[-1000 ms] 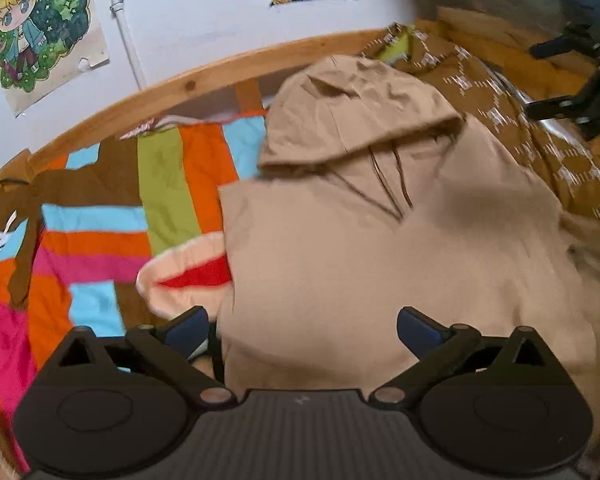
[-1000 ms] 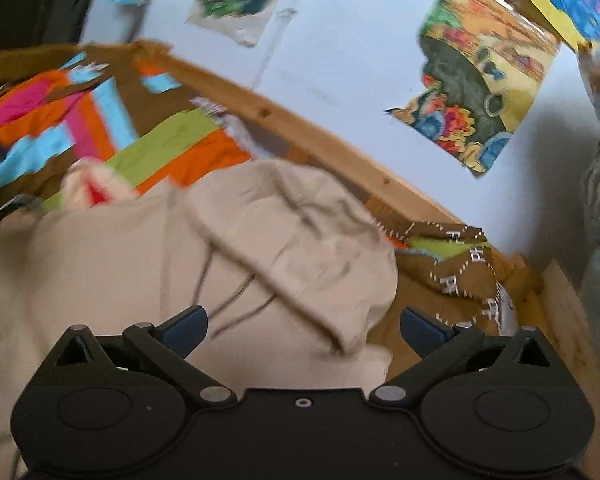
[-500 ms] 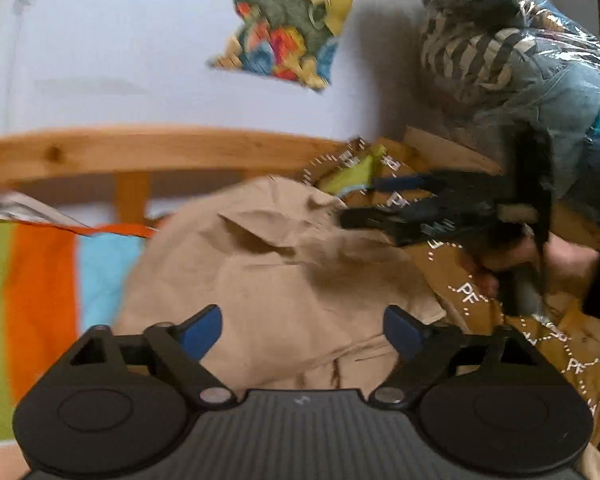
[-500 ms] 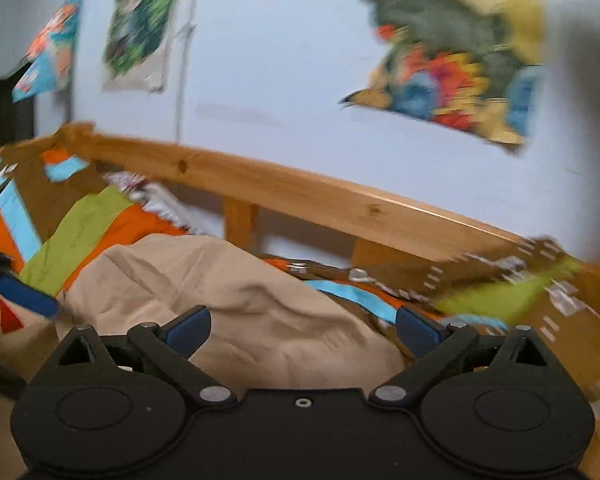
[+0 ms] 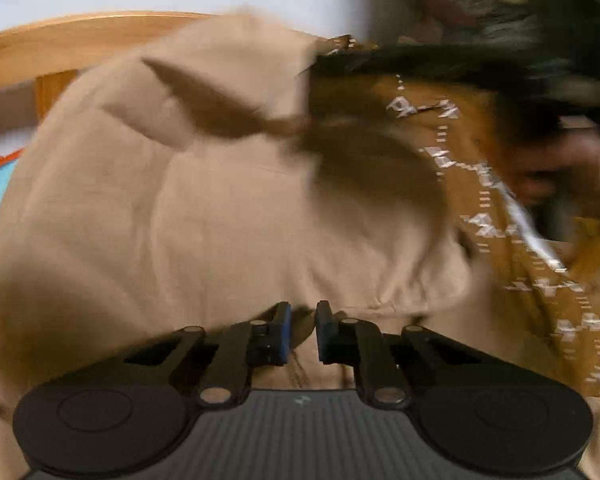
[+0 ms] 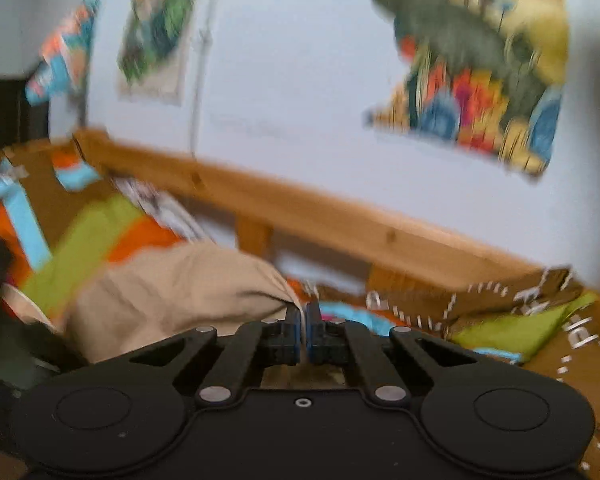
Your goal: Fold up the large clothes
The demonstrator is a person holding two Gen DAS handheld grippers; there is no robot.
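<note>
Beige hoodie filled centre and left of the left wrist frame, heaped on the bed against the wooden rail. Left gripper at lower centre, fingers narrowed on a fold of hoodie fabric. Right gripper at lower centre of its own frame, fingers pinched tight on the hoodie's edge. Brown patterned blanket at right, blurred.

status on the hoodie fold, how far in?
Early. Done: both grippers have closed on the beige cotton hoodie, which lies on the bed. In hand: the left gripper pinches fabric near the hood, and the right gripper clamps a hood edge in front of the wooden bed rail. Left: actually folding; no finished fold is visible, though both frames are blurred.
</note>
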